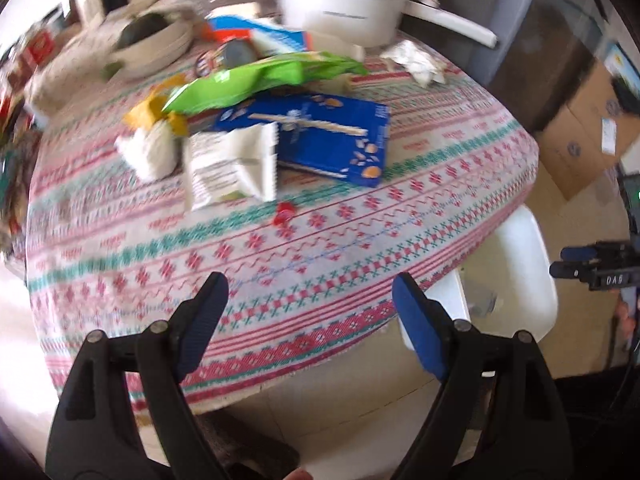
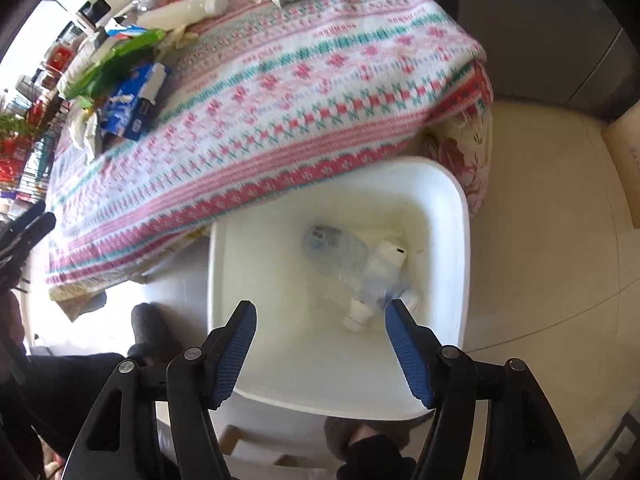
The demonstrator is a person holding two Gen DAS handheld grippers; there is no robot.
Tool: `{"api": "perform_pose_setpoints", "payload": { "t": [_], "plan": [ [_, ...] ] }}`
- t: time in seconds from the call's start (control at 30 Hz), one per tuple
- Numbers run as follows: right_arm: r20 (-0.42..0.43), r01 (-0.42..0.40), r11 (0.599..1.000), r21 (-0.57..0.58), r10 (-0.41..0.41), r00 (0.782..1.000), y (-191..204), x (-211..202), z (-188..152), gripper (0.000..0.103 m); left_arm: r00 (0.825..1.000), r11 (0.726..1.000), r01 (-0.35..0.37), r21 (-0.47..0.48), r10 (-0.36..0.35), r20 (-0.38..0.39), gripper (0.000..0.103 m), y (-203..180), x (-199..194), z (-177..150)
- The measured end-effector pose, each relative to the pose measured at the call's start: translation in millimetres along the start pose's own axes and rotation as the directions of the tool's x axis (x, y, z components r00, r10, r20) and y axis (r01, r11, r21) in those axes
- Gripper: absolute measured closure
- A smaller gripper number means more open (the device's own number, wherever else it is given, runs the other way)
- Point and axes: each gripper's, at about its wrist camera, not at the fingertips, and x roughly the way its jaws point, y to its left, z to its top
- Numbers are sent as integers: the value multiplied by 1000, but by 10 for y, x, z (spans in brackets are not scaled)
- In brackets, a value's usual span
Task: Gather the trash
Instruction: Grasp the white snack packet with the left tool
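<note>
Your left gripper [image 1: 308, 284] hovers wide open and empty over the near tablecloth [image 1: 340, 240], facing the wrappers [image 1: 232, 168] and blue box [image 1: 320, 140] left to collect; your right gripper [image 2: 320, 312], spread with nothing between its pads, hangs over the white bin [image 2: 460, 216] beside the table, where bottles [image 2: 360, 264] already lie.

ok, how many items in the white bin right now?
2 visible in the bin: a crushed clear bottle and a white bottle lying across it. Blurry, so more may hide underneath.
</note>
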Motion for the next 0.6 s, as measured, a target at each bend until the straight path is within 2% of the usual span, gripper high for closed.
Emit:
{"api": "perform_pose_setpoints", "payload": {
  "t": [0.1, 0.23, 0.3, 0.43, 0.6],
  "plan": [
    [43, -24, 1000, -4, 24, 999, 112, -140, 106, 34, 1000, 998, 2, -68, -2, 1, 19, 128, -67, -17],
    [134, -47, 999, -13, 49, 990, 300, -362, 216, 25, 999, 994, -10, -108, 14, 29, 19, 255, -132, 6],
    [158, -58, 998, -19, 60, 986, 415, -402, 305, 24, 999, 990, 5, -139, 1, 43, 19, 344, -106, 23],
    [196, -57, 997, -44, 65, 978, 642, -408, 441, 23, 997, 970, 22, -243, -2, 81, 19, 571, 133, 119],
    [244, -45, 999, -28, 51, 968, 831, -293, 660, 22, 987, 971, 63, -230, -27, 158, 19, 620, 507, 269]
  ]
}}
